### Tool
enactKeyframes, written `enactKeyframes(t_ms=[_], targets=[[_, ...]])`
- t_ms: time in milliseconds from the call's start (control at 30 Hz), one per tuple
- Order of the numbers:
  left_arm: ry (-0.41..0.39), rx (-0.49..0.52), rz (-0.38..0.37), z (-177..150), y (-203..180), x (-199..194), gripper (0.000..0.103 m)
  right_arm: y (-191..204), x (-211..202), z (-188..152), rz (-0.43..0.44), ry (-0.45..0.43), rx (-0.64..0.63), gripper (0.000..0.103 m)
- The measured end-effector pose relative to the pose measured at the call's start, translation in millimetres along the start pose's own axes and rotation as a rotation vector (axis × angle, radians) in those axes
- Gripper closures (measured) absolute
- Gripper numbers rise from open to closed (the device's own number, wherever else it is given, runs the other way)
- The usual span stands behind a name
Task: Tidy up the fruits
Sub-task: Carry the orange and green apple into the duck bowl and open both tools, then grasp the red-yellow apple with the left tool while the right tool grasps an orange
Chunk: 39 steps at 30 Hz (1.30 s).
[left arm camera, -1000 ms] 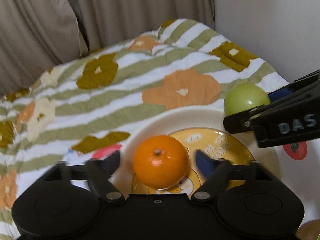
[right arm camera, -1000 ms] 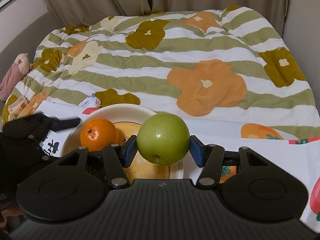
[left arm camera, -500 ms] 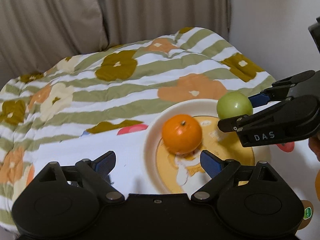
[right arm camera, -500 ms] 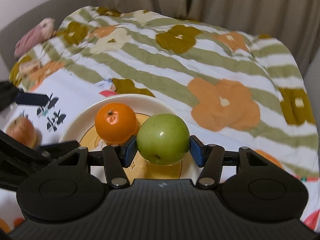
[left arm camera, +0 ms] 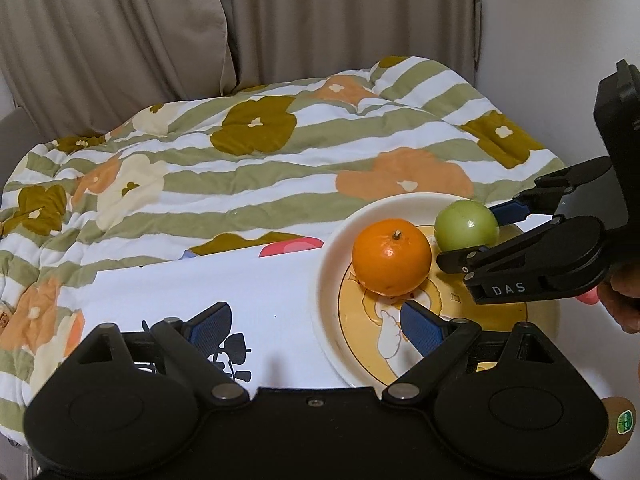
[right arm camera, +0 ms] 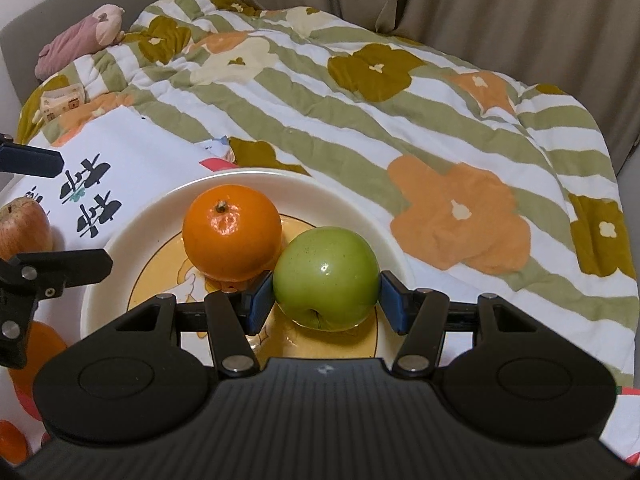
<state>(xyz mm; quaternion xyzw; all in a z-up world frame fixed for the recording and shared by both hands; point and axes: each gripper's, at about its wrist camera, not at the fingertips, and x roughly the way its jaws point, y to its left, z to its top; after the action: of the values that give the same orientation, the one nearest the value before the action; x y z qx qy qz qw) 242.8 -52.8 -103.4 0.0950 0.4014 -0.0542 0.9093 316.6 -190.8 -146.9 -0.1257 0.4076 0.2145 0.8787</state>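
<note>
An orange [left arm camera: 391,256] [right arm camera: 232,232] rests on a cream plate [left arm camera: 324,280] [right arm camera: 120,240] with a yellow centre. My left gripper [left arm camera: 316,324] is open near the plate's front-left rim and holds nothing. Its right pad lies just short of the orange. My right gripper [right arm camera: 327,302] [left arm camera: 468,234] is shut on a green apple [right arm camera: 326,278] [left arm camera: 466,226], both blue pads pressing its sides. The apple hangs low over the plate, close beside the orange. Whether it touches the plate I cannot tell.
The plate sits on a white printed cloth [left arm camera: 240,292] over a striped flowered quilt [right arm camera: 440,120]. A red apple [right arm camera: 22,228] and more oranges [right arm camera: 36,344] lie left of the plate. A kiwi [left arm camera: 618,432] is at the near right. A pink plush toy [right arm camera: 76,36] lies far back.
My left gripper has drawn back and left, away from the orange, which stays on the plate. My right gripper has brought the green apple down over the plate beside the orange.
</note>
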Motion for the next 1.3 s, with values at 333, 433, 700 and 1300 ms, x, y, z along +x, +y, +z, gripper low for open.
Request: enactKeyframes(t_ms=[333, 433, 700, 1300], targets=[[-0.002, -0.012, 0.000, -4, 5, -9, 0.009, 1, -27, -1, -0.023, -0.072, 0.033, 0.000], [-0.005, -0.017, 0.003, -4, 7, -15, 0.009, 1, -37, -1, -0.021, -0.077, 0.041, 0.000], [-0.042, -0.021, 0.006, -7, 10, -45, 0.009, 8, -72, 0, -0.028, -0.096, 0.080, 0.000], [-0.167, -0.107, -0.055, -44, 33, -151, 0.003, 56, -190, -22, -0.108, -0.149, 0.288, 0.000]])
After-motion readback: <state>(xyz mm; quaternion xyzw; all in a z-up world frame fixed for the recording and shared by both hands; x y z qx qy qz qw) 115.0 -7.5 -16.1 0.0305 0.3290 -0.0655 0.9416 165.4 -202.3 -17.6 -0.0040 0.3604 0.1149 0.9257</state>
